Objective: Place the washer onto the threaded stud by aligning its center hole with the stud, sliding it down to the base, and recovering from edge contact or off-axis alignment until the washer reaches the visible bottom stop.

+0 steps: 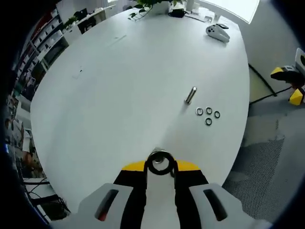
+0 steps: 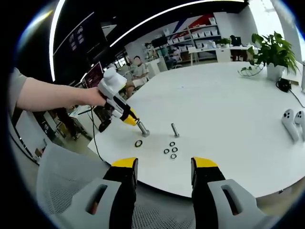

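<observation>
Round white table [image 1: 119,86] — open-plan office

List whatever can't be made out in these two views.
- Left gripper view: the round metal piece clamped in the left gripper is seen end-on, so whether it is a washer or a rod's end is unclear.
- Both views: the stud is too small to show its threads or bottom stop.
- Right gripper view: the white controller is cut off by the right edge.
</observation>
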`<state>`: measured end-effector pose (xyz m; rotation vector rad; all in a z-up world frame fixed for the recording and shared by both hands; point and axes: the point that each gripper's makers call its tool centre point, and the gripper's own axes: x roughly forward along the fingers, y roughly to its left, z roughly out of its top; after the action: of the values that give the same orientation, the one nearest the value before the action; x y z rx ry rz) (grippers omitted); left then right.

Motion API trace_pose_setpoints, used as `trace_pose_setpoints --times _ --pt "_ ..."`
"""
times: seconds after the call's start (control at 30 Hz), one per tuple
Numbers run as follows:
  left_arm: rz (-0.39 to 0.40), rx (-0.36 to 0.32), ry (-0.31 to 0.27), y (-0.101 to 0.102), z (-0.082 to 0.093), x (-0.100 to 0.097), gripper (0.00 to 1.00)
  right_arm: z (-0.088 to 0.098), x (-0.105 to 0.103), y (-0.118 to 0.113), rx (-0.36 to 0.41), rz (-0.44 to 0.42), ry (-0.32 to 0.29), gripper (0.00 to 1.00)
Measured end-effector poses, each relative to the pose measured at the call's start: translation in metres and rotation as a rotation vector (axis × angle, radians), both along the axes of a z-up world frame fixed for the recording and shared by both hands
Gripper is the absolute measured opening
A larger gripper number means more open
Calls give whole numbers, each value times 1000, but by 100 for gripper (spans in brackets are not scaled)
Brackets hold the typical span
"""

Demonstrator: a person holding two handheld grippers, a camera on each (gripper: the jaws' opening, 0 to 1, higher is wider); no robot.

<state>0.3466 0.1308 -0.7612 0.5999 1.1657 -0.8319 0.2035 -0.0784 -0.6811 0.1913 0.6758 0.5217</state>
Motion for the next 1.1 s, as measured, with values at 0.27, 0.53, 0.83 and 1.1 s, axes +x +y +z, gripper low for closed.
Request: trace_pose_setpoints --times 0.27,0.53,0.83,1.1 --pt "-43 43 8 1 -9 0 19 0 0 0 0 -2 1 47" --pt "-55 41 19 -3 -13 3 19 -1 1 -1 -1 -4 5 46" --pt "-85 77 30 -4 -31 2 19 -2 0 -2 -7 -5 9 46" --pt "-91 95 52 -3 -44 3 19 -2 1 -3 -6 -13 9 46"
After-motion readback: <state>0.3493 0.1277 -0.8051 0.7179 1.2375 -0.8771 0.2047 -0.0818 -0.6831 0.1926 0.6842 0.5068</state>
